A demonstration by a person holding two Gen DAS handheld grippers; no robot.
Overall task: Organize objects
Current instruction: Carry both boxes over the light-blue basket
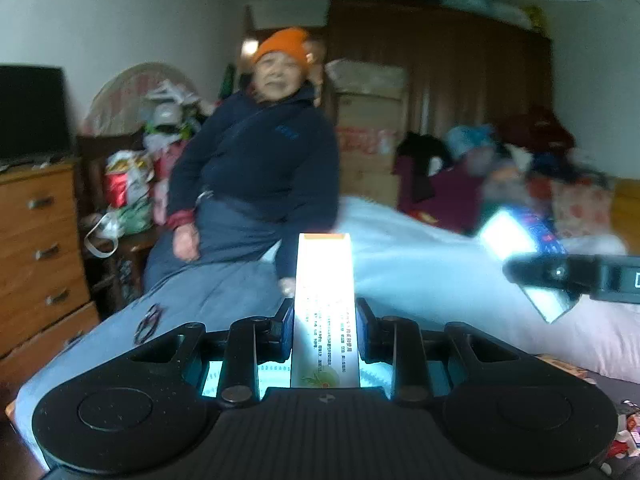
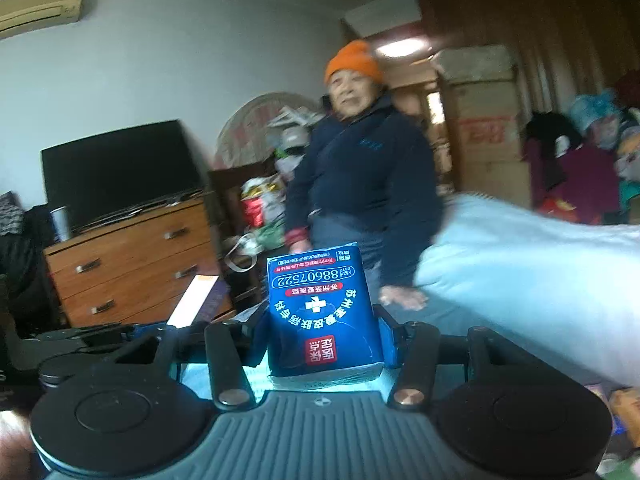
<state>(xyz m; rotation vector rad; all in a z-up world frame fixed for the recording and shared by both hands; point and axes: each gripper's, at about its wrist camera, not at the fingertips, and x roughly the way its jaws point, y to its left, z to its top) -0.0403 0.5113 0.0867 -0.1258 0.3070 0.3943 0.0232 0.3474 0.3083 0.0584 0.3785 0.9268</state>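
My left gripper is shut on a narrow white carton with printed text and an orange end, held up above the bed. At the right edge of the left wrist view the right gripper shows from the side, with a blue and white pack in it. My right gripper is shut on that blue tissue pack, which carries a white cross and a phone number. The white carton and the left gripper appear at the lower left of the right wrist view.
A person in an orange hat and dark jacket sits on the bed straight ahead. A wooden dresser with a television stands to the left. Cardboard boxes, a wardrobe and piled clothes fill the back right. Glasses lie on the bed.
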